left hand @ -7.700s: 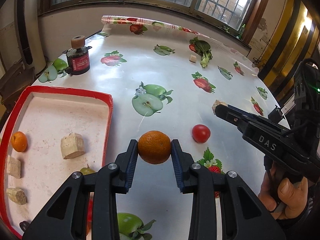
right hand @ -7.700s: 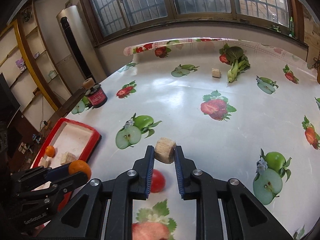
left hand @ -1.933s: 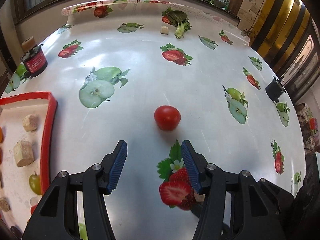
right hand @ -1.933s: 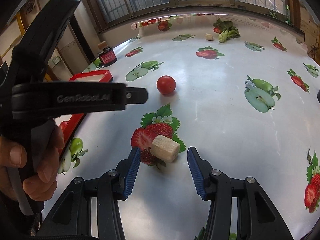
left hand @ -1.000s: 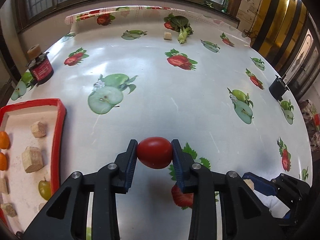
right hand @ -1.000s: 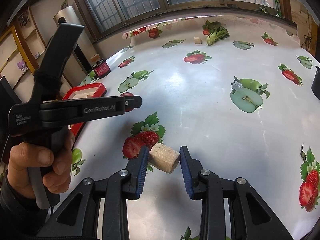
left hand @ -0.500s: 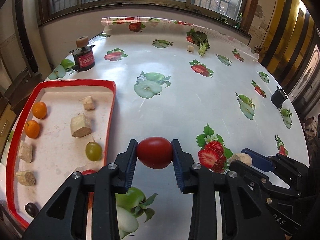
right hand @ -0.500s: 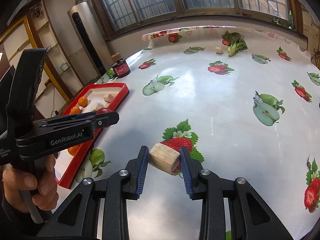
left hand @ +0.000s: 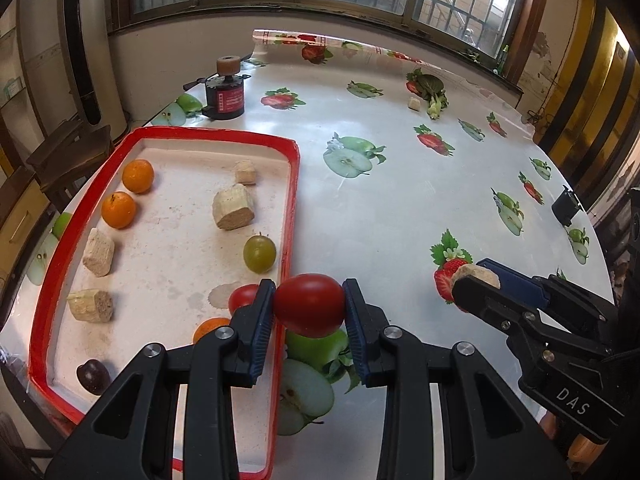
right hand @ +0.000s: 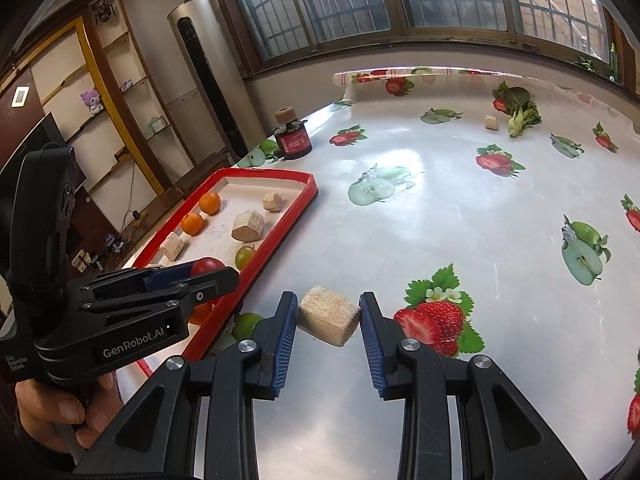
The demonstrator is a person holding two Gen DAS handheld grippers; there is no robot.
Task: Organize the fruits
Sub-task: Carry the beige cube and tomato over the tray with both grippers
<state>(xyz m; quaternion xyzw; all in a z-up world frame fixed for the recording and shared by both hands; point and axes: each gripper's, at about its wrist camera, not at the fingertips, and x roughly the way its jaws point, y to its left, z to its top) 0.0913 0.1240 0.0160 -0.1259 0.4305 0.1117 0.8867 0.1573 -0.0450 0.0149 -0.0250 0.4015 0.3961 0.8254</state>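
The left gripper (left hand: pixel 309 309) pinches a red tomato (left hand: pixel 309 305) between nearly closed pads, poised over the red tray's (left hand: pixel 294 184) near right rim. It is best carried well inside the rim and lowered into the bare patch beside the green grape (left hand: pixel 259 253) before letting go, so it cannot roll out. The right gripper (right hand: pixel 328 320) clamps a tan cork-like block (right hand: pixel 329 315) above the worktop (right hand: pixel 440 216), just beside the tray; it should wait clear, then follow.
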